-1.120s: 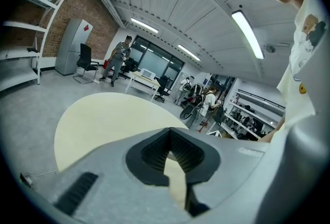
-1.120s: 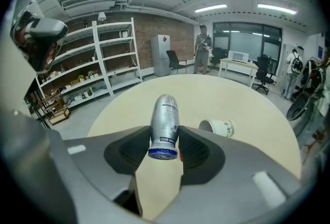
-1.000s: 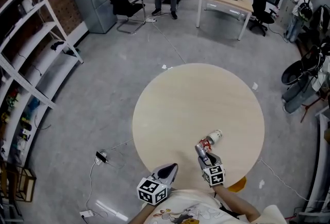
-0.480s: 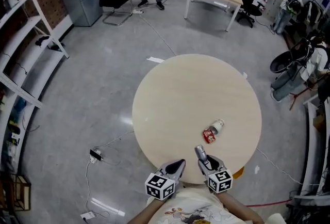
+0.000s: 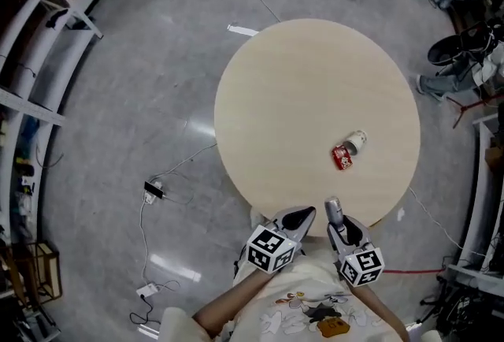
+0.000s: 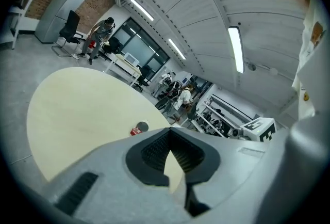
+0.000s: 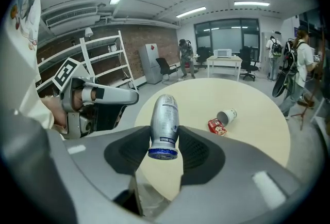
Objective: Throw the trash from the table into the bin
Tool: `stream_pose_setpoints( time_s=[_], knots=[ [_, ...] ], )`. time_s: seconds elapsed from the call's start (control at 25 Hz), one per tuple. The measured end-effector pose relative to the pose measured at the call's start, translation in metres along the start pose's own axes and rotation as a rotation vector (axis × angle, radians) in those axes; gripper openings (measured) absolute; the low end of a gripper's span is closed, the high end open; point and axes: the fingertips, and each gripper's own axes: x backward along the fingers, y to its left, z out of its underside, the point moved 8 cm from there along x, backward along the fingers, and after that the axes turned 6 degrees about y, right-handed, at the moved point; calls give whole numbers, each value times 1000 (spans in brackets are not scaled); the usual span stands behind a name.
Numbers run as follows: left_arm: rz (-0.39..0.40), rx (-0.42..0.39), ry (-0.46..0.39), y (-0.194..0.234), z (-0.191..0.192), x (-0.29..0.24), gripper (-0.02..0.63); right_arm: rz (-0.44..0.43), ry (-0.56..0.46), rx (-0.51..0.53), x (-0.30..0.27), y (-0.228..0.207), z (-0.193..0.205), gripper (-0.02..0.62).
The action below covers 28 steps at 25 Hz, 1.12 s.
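My right gripper (image 5: pixel 337 222) (image 7: pixel 165 138) is shut on a silver bottle (image 7: pixel 164 114) with a blue cap, and holds it over the near edge of the round beige table (image 5: pixel 299 88). The bottle (image 5: pixel 333 209) points out over the table. Further out on the table lie a crumpled red packet (image 5: pixel 342 157) (image 7: pixel 217 126) and a white paper cup (image 5: pixel 357 142) (image 7: pixel 227 115) on its side, touching each other. My left gripper (image 5: pixel 305 212) (image 6: pixel 168 132) hangs beside the right one at the table's edge, its tips together and nothing in it. No bin shows clearly.
Grey floor surrounds the table. A power strip with cables (image 5: pixel 153 191) lies on the floor to the left, near white shelving (image 5: pixel 31 88). Bags and a chair (image 5: pixel 465 57) crowd the right side. A white scrap (image 5: pixel 242 30) lies beyond the table.
My right gripper has drawn back with the bottle from beside the red packet to the table's near edge. The left gripper has stayed close to my body.
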Motion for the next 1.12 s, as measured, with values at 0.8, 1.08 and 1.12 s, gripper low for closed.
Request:
stream_pose_setpoints(
  time_s=[0.8,1.08,1.12],
  knots=[
    [63,-205,161,-107,-4,-108,6,124,-227,-219,97,-90,45,183],
    [95,-269,221,-139,-4,-149,6,164,-290,-298,122,-129,61,182],
    [101,-277,230,-144,-4,-156,6,169,-299,-311,126,-135,62,181]
  ],
)
